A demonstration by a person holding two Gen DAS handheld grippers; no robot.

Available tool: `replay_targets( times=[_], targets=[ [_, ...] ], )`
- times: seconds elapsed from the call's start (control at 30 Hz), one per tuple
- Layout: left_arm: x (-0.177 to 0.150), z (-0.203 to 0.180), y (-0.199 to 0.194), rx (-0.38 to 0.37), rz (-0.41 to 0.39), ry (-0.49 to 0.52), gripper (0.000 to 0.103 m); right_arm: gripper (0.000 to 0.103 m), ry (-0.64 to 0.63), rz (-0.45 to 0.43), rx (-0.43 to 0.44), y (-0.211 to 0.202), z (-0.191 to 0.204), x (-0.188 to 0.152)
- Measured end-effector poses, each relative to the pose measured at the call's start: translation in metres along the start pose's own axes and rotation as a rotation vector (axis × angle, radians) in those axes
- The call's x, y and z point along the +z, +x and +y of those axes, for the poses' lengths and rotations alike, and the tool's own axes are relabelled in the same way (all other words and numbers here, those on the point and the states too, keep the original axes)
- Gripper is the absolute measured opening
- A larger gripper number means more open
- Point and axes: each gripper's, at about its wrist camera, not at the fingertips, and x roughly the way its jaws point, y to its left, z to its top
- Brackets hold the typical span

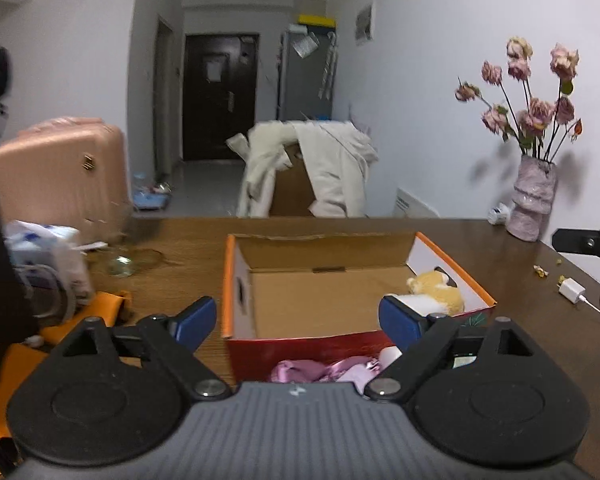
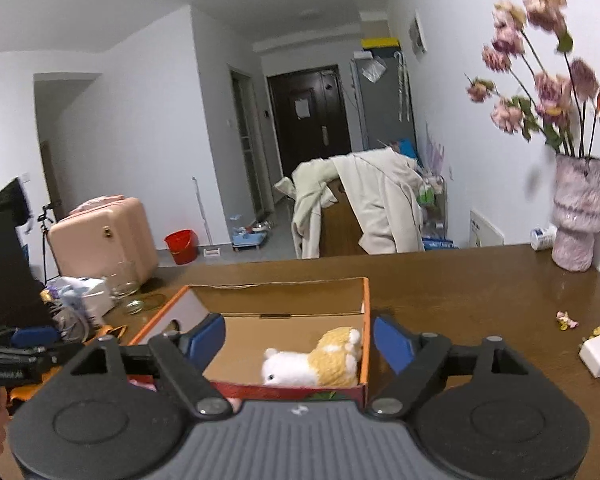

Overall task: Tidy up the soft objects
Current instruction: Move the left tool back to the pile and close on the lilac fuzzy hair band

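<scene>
A white-and-tan plush toy (image 2: 320, 360) lies on its side in the open cardboard box's (image 2: 260, 286) right near corner; pink satin fabric (image 1: 324, 370) sits bunched just before the box.

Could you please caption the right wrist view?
Open right gripper above a box holding a plush toy.

left gripper (image 1: 296, 320) is held pointing forward and a little downward, its blue-padded fingers (image 1: 194, 320) spread wide with nothing pressed between them. right gripper (image 2: 298, 340) has much the same pose, tilted slightly down, its blue fingers (image 2: 208, 338) wide apart and gripping nothing. in the right wrist view the left gripper's black body shows at the far left edge; in the left wrist view a black part of the right one pokes in at the right edge.
</scene>
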Motion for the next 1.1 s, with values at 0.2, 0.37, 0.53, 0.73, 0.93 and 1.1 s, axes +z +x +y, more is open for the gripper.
replay_targets(
  times=[0.2, 0.37, 0.53, 0.73, 0.93, 1.1],
  targets=[
    [-0.013, -0.005, -0.067, 0.005, -0.093, 0.048, 0.098, 0.086, -0.025, -0.063, 0.008, -0.056, 0.031, -0.022],
    [-0.049, -0.011, -0.108, -0.006, -0.112, 0.051, 0.1, 0.086, -0.03, -0.079, 0.003, -0.092, 0.054, -0.066],
    [-0.102, -0.017, -0.141, -0.012, -0.109, 0.04, 0.102, 0.087, -0.031, -0.093, -0.002, -0.129, 0.077, -0.122],
    [-0.151, -0.024, -0.176, 0.013, -0.121, 0.037, 0.103, 0.087, -0.028, -0.077, -0.016, -0.157, 0.097, -0.178],
    [-0.171, -0.023, -0.191, 0.003, -0.112, 0.032, 0.103, 0.087, -0.011, -0.048, -0.008, -0.167, 0.104, -0.201],
    [-0.173, -0.022, -0.188, -0.001, -0.1, 0.022, 0.103, 0.087, 0.003, -0.052, -0.008, -0.17, 0.104, -0.205]
  ],
)
